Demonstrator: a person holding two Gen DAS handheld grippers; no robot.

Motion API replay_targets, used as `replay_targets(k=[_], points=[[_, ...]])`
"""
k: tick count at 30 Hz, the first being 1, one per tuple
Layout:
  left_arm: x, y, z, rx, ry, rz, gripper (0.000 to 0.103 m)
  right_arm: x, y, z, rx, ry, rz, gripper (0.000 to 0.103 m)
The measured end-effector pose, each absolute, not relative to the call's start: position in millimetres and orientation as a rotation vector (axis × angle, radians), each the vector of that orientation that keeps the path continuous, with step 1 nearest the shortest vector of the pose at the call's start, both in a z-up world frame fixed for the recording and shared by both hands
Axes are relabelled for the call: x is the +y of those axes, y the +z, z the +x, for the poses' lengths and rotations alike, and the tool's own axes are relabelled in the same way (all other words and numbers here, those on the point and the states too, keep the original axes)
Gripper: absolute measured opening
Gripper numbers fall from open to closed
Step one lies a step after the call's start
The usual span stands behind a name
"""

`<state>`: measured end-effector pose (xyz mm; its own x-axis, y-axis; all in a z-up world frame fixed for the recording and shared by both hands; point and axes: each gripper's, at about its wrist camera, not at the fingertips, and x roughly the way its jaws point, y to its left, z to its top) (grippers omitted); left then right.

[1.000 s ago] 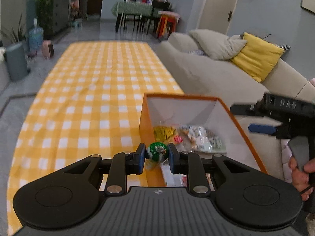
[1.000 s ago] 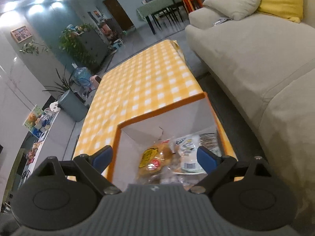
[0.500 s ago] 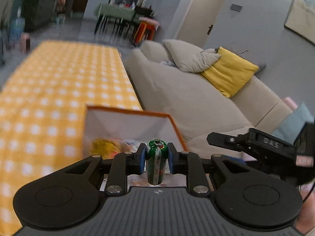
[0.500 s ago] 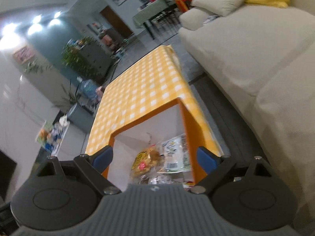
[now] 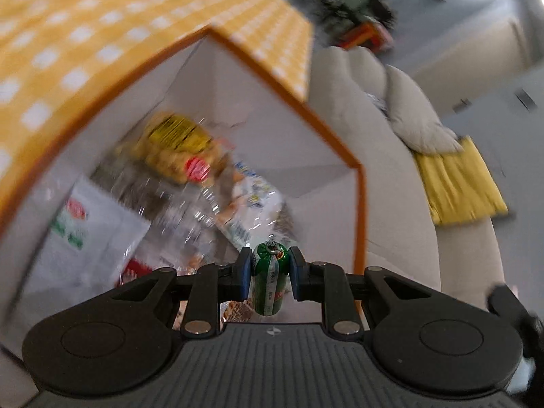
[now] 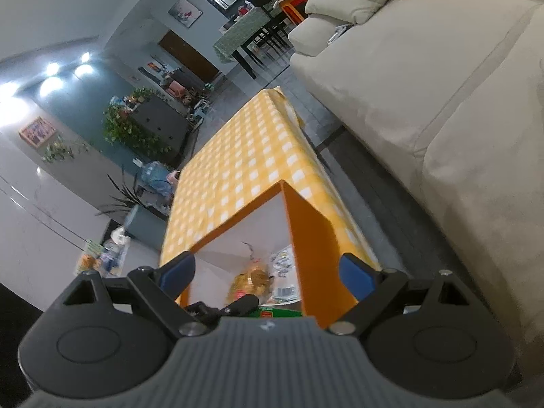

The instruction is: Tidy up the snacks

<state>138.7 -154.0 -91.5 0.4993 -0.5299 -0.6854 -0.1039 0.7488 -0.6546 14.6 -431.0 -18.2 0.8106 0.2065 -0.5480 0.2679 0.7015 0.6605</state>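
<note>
Left wrist view: left gripper (image 5: 270,273) is clamped on a small green snack (image 5: 269,280), both blue pads pressed to its sides. The snack's long axis runs along the fingers, its crimped end pointing forward, and it hangs over the open mouth of the box (image 5: 359,217), whose rim is orange and inside white. Directly beyond and below the fingers lie the snacks already in the box: a yellow bag (image 5: 176,151) with a red badge, clear wrappers, a white pack (image 5: 85,227) with red and green marks. Letting go here would probably drop the snack among them. Printing on the green wrapper is too small to read, and blur hides the other labels.

Right wrist view: right gripper (image 6: 267,273) stands wide open, with nothing between its blue pads. It looks at the box from outside its near corner, so it sits farther from the drop than the left one, part of which shows as a black piece low in frame beside a green strip. The box rests on a yellow checked tablecloth (image 6: 244,156) next to a grey sofa (image 6: 425,78). No writing is legible.
</note>
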Motion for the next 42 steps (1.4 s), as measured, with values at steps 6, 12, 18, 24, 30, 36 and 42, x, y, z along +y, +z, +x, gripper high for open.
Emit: replay_targets(k=[6,12,18,24,30,36,42], points=[[-150.4,-110.8,139.7,1.032,-0.249,-0.818,0.024,-429.3,-22.1,19.1,0.674,-0.004,0.756,0.090],[-154.8,-109.6,138.7,1.133,-0.248,-0.738,0.052,-429.5,-27.8,20.1,0.704,-0.031,0.753,0.090],[-148.3,-96.7,132.7,1.155,-0.307,-0.648,0.061,-422.9,-27.8,23.7,0.730,-0.037,0.727,0.090],[-132.9,-63.7,127.6,1.093,-0.324,-0.501,0.060,-418.2,-29.4,26.3,0.750,-0.049,0.713,0.090],[-148.9,-55.4,150.8,1.107,-0.587,-0.357,0.000,-411.8,-28.0,31.7,0.767,-0.034,0.696,0.090],[-188.5,-68.4,170.8,1.223,-0.679,-0.142,0.000,-417.7,-27.3,31.4,0.756,-0.022,0.710,0.090],[-205.0,-87.3,183.6,1.259,-0.544,0.055,0.000,-423.7,-29.1,30.5,0.753,-0.050,0.718,0.090]])
